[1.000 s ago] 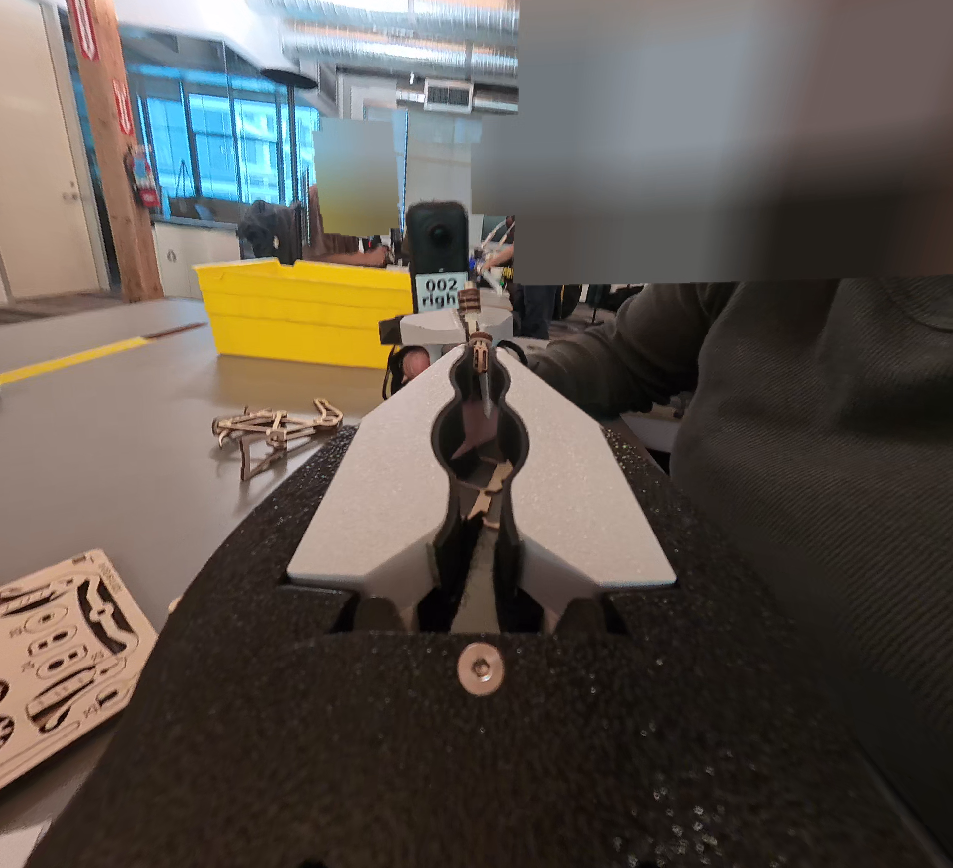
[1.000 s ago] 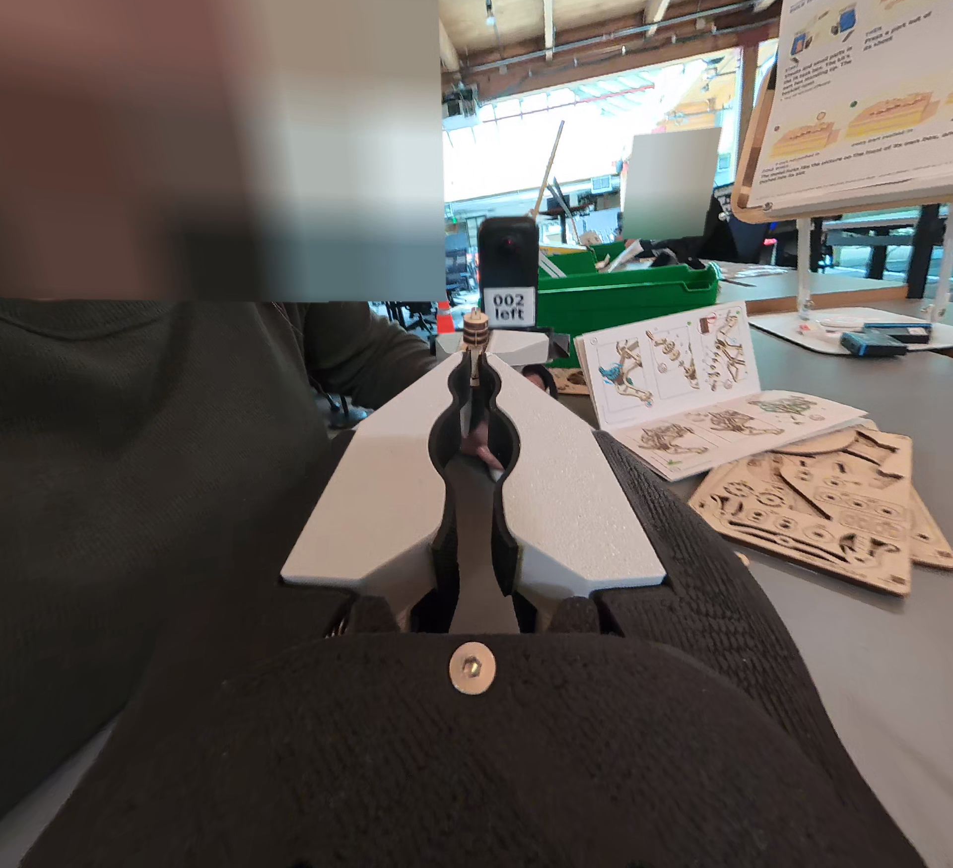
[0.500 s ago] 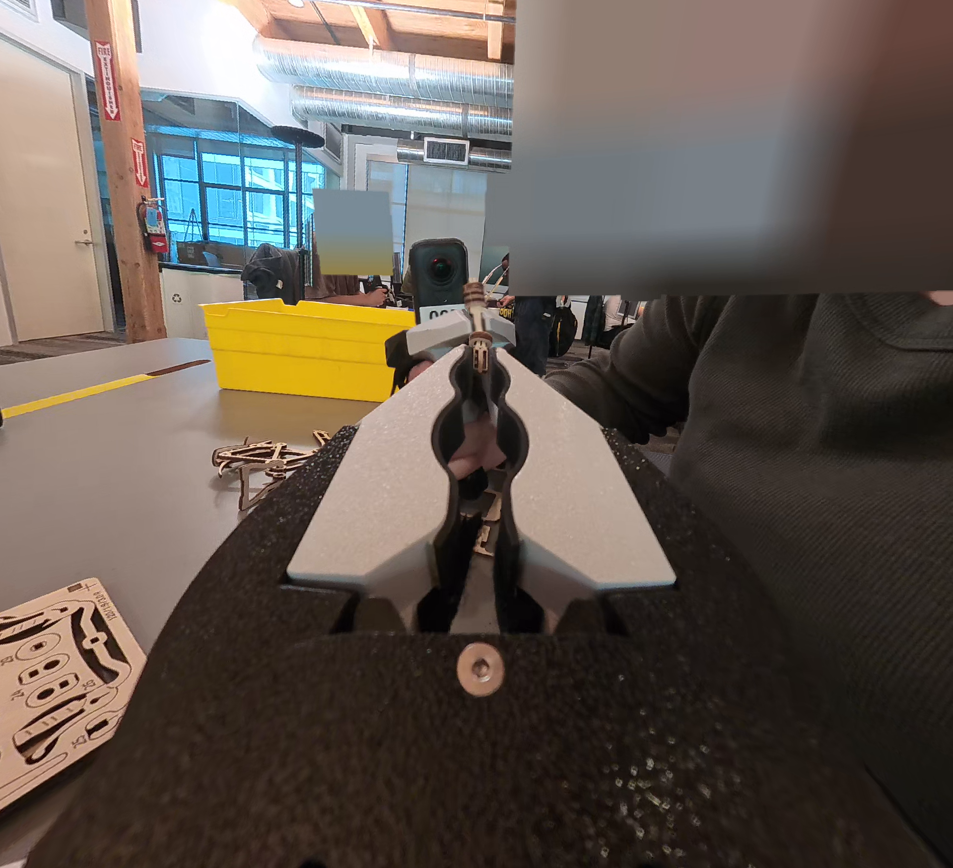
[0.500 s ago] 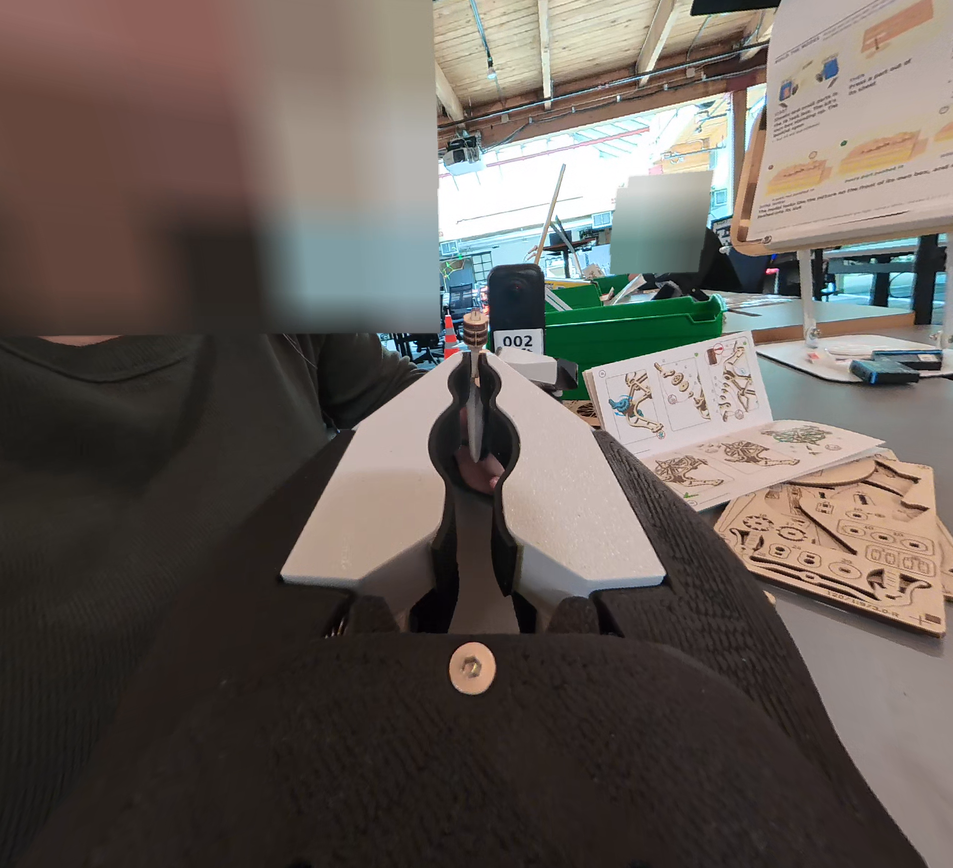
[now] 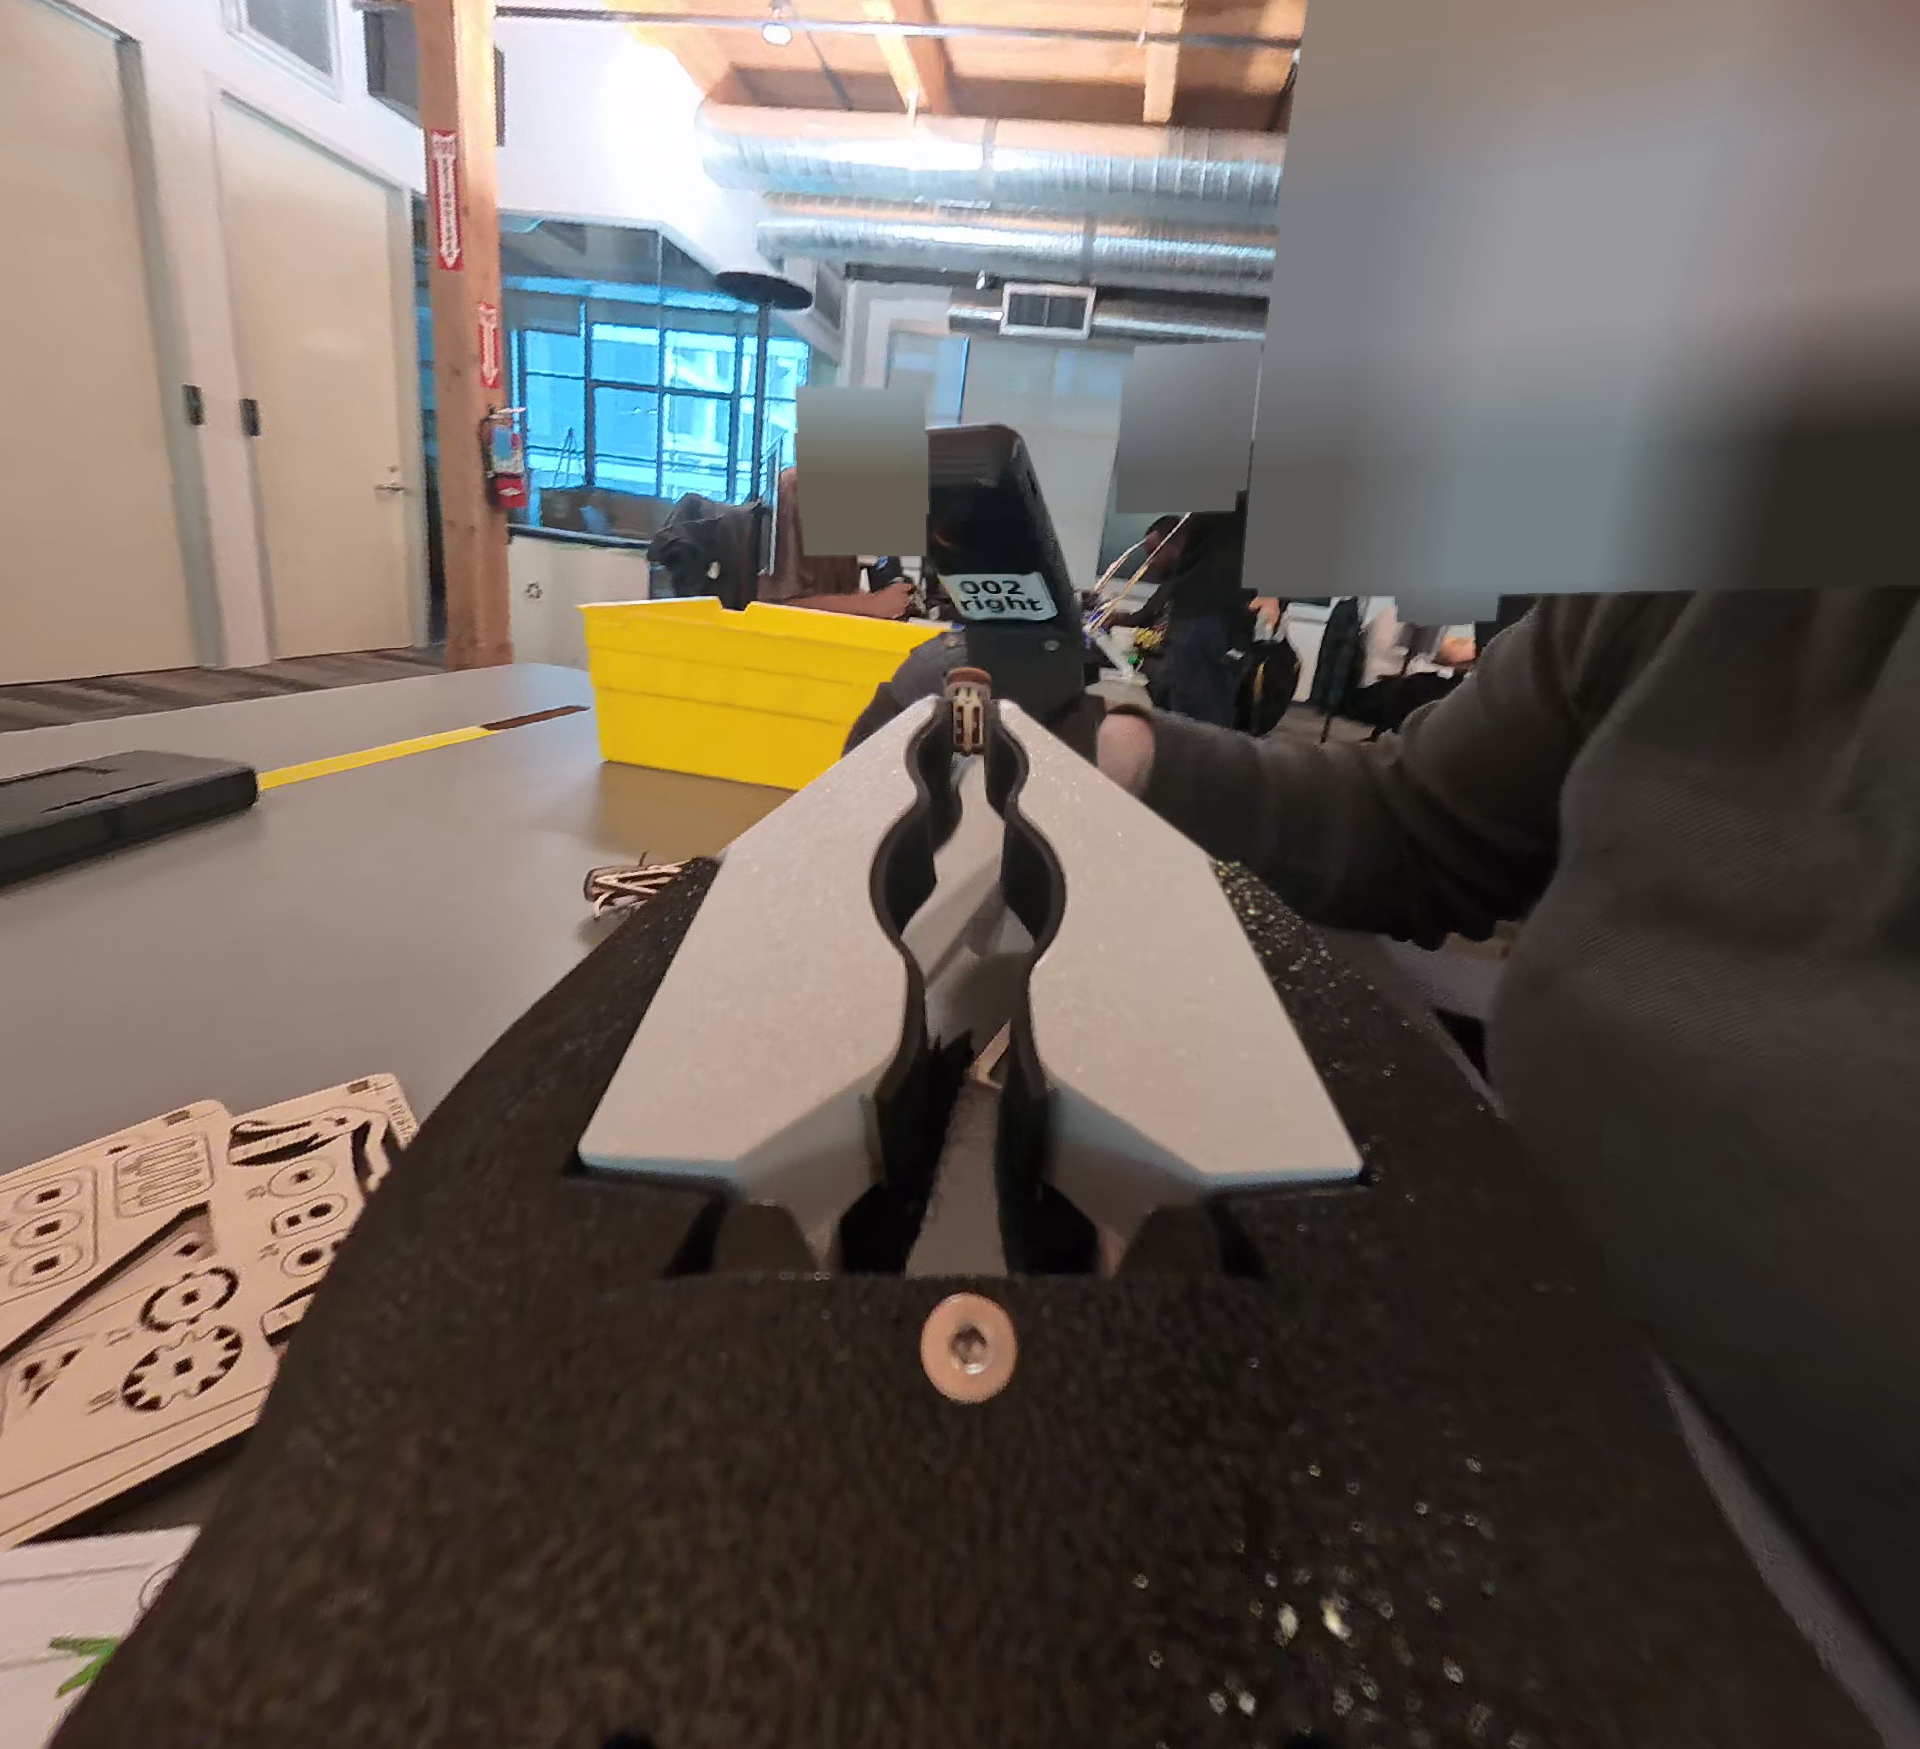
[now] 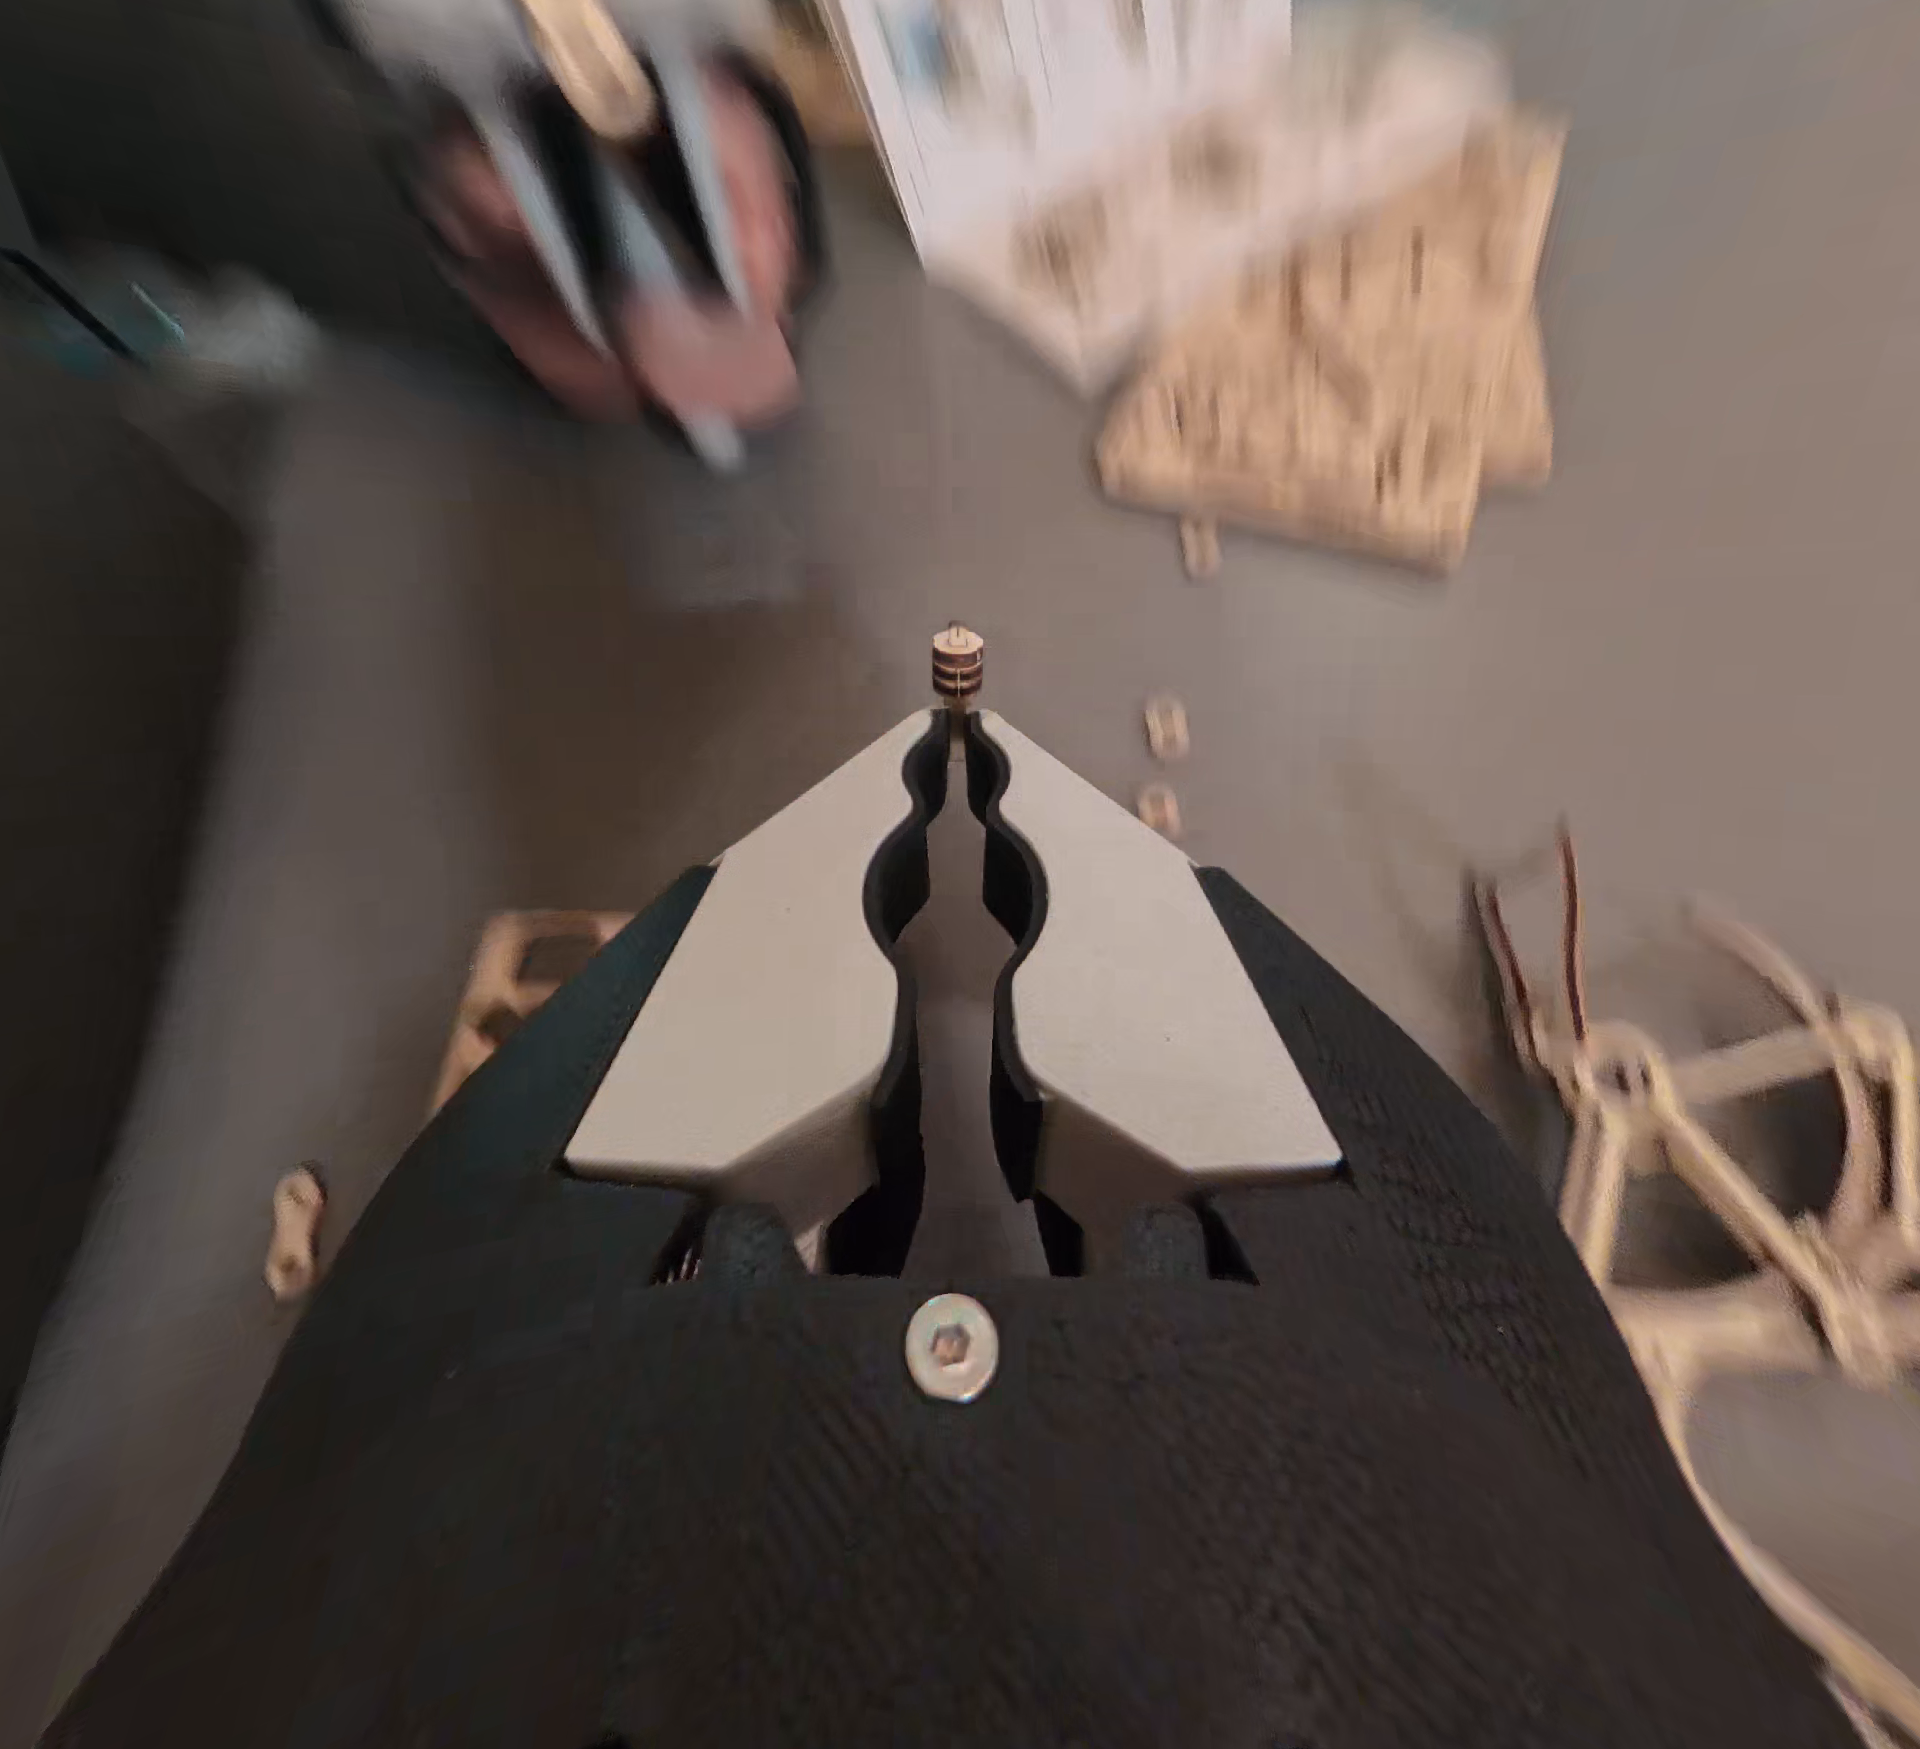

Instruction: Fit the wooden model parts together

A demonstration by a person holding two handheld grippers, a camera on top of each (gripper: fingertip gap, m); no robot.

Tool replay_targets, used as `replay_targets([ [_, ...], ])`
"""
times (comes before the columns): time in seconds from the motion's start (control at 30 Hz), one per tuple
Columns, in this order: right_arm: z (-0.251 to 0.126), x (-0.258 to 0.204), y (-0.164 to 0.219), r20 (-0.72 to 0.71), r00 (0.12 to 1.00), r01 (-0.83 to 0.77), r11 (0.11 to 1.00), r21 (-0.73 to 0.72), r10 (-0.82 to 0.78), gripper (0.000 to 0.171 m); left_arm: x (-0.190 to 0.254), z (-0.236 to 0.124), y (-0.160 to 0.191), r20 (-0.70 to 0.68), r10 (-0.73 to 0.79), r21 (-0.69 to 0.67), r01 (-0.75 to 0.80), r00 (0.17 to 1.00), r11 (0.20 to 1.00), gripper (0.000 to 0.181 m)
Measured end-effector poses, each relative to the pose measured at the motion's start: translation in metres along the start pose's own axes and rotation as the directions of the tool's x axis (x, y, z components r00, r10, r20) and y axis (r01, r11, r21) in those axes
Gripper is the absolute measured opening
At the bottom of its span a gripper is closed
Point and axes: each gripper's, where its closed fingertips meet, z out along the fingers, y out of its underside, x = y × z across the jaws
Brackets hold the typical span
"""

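1. In the left wrist view, punched wooden sheets (image 5: 156, 1284) are lying flat on the grey table (image 5: 364, 889) at the lower left, with a black case (image 5: 114, 806) sitting further back by the left edge.
2. A yellow bin (image 5: 743, 686) is standing on the table behind them, well apart from the sheets.
3. The left gripper (image 5: 968, 731) is pinching a small wooden piece (image 5: 968, 712) between its closed tips, held up above the table.
4. The right gripper (image 5: 1003, 619) is showing just behind those tips, and a dark sleeve (image 5: 1382, 826) is reaching in from the right.
5. In the right wrist view, heavily blurred, the left gripper (image 6: 665, 265) is pointing downward at the upper left.
6. The right gripper (image 6: 956, 714) is closed on the thin stem of a small wooden spool (image 6: 957, 666), which is sticking out past its tips above the table.
7. More wooden sheets (image 6: 1320, 369) are lying at the upper right, and an open wooden frame assembly (image 6: 1704, 1128) is resting at the right edge.
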Motion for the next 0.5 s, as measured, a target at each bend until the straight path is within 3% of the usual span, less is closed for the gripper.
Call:
replay_targets([
  [0.13, -0.002, 0.014, 0.032, -0.132, 0.988, 0.047, 0.968, -0.248, -0.082, 0.001, 0.000, 0.001, 0.003, 0.008, 0.012, -0.020, -0.012, 1.000, 1.000, 0.003],
  [0.23, -0.003, 0.014, 0.032, -0.151, 0.986, 0.034, 0.965, -0.261, -0.075, 0.001, 0.001, 0.002, 0.005, 0.006, 0.016, -0.033, -0.015, 1.000, 0.999, 0.003],
  [0.3, -0.005, 0.020, 0.027, -0.183, 0.980, 0.027, 0.966, -0.255, -0.076, 0.018, 0.001, 0.002, 0.007, 0.002, 0.014, -0.041, -0.014, 1.000, 0.999, 0.003],
  [0.37, -0.009, 0.019, 0.010, -0.201, 0.975, 0.065, 0.984, -0.168, -0.098, 0.031, 0.002, 0.003, 0.008, 0.000, 0.010, -0.048, -0.010, 1.000, 0.999, 0.003],
  [0.5, -0.023, -0.020, -0.052, -0.061, 0.985, 0.171, 0.960, 0.220, -0.162, 0.036, 0.005, 0.004, 0.012, -0.025, -0.001, -0.074, -0.001, 1.000, 0.997, 0.004],
])
